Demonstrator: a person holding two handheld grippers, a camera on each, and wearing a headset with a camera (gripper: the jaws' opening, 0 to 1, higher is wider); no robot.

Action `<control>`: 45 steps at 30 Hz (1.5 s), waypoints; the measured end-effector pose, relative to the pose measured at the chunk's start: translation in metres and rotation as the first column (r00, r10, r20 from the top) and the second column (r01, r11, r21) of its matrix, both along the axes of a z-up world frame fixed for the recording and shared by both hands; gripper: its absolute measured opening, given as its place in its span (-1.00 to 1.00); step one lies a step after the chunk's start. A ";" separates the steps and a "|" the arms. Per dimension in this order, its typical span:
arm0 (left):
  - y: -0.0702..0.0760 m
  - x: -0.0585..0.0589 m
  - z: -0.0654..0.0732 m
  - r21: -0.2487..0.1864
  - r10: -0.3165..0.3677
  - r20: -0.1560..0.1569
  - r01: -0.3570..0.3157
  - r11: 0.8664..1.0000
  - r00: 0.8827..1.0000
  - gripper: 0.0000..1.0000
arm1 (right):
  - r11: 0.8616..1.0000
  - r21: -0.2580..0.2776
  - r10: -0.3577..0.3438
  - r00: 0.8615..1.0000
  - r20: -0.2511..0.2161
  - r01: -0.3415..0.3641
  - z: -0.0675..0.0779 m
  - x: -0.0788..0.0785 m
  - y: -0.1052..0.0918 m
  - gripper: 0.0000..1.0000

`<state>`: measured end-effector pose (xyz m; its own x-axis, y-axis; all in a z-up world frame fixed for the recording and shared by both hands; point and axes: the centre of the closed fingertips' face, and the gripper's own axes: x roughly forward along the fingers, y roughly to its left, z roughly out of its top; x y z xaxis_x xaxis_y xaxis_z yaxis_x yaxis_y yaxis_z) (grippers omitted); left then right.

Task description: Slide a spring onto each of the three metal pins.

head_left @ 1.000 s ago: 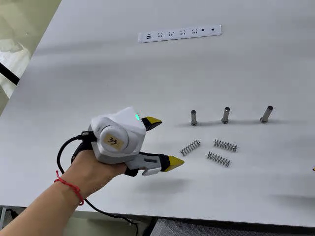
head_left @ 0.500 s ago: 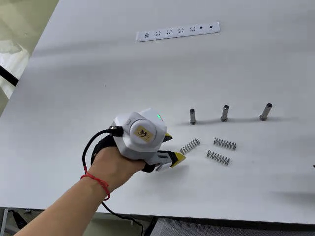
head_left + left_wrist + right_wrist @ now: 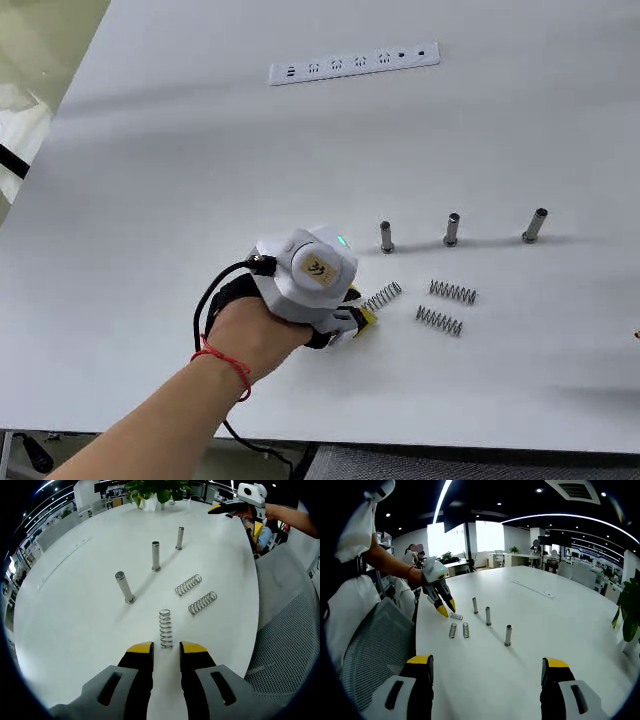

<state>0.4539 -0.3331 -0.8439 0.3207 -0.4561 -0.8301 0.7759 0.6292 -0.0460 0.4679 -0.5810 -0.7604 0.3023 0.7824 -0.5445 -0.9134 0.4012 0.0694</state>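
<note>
The left gripper is low over the worktop, jaws narrowly parted. The near end of the nearest spring lies just between its yellow tips. The other two springs lie ahead to the right, and the three pins stand ahead to the left. The right gripper is spread wide, well back from them.

Head view: the body of the left gripper and the hand cover the fingers, apart from one yellow tip. The near end of the closest spring meets that tip; contact can't be told. The right edge cuts off a yellow speck, too little to identify. The cable passes under the wrist. Right gripper view: that spring is too small to judge contact.
</note>
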 end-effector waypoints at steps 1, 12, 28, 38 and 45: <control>0.000 0.000 -0.001 0.004 0.000 -0.002 0.000 1.000 1.000 -0.68 | 1.000 -0.001 0.000 1.000 -0.002 0.000 0.000 0.000 0.000 0.78; 0.001 0.000 -0.006 0.029 -0.004 -0.014 0.004 1.000 1.000 -0.80 | 1.000 -0.008 -0.001 1.000 -0.004 0.001 0.003 -0.002 0.003 0.75; 0.002 0.000 -0.009 0.074 -0.038 -0.012 0.038 0.997 0.999 -0.85 | 1.000 -0.015 -0.002 1.000 -0.007 0.002 0.006 -0.008 0.006 0.72; 0.002 -0.001 -0.007 0.058 -0.025 -0.009 0.025 0.998 1.000 -0.86 | 1.000 -0.015 -0.001 1.000 -0.009 0.001 0.006 -0.008 0.008 0.70; 0.003 -0.003 -0.003 0.045 -0.021 -0.003 0.021 0.999 1.000 -0.86 | 1.000 -0.010 0.005 1.000 -0.010 -0.005 0.009 -0.009 0.012 0.69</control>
<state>0.4505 -0.3305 -0.8466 0.3094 -0.4251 -0.8506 0.7888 0.6143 -0.0200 0.4586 -0.5690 -0.7516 0.2926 0.7786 -0.5551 -0.9148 0.3970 0.0747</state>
